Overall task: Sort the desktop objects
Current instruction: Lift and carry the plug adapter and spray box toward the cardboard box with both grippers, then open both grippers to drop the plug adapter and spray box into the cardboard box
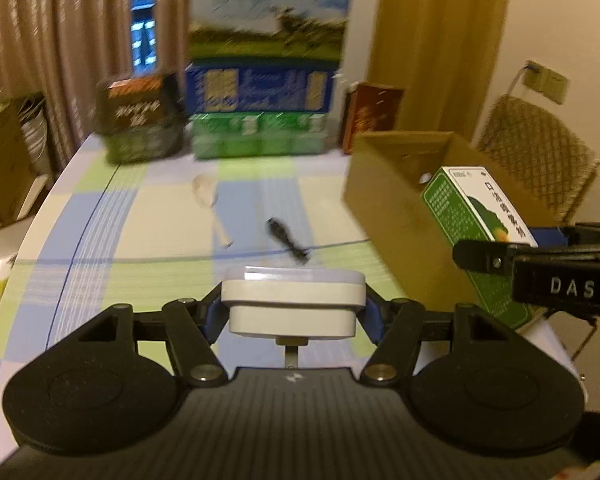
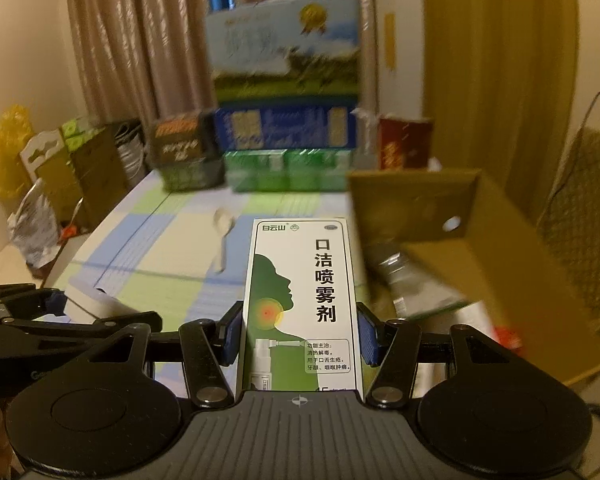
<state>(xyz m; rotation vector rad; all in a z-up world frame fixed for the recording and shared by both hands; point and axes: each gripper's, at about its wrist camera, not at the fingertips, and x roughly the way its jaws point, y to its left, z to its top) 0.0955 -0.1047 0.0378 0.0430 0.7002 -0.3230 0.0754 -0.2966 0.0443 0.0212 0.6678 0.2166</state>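
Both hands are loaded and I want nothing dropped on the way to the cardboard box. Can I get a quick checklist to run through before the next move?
1. Left tongs clamped on the white case: ok, blue pads press both ends.
2. Right tongs clamped on the green-and-white spray carton: ok, pads on both long sides.
3. Both items lifted off the checked tablecloth: ok.
4. Cardboard box open on its near side: ok, a bottle and packets already lie inside.
5. Room left inside for both items: cannot tell, the interior is blurred.
6. White spoon and small black object remain on the table: ok, apart from both tongs.
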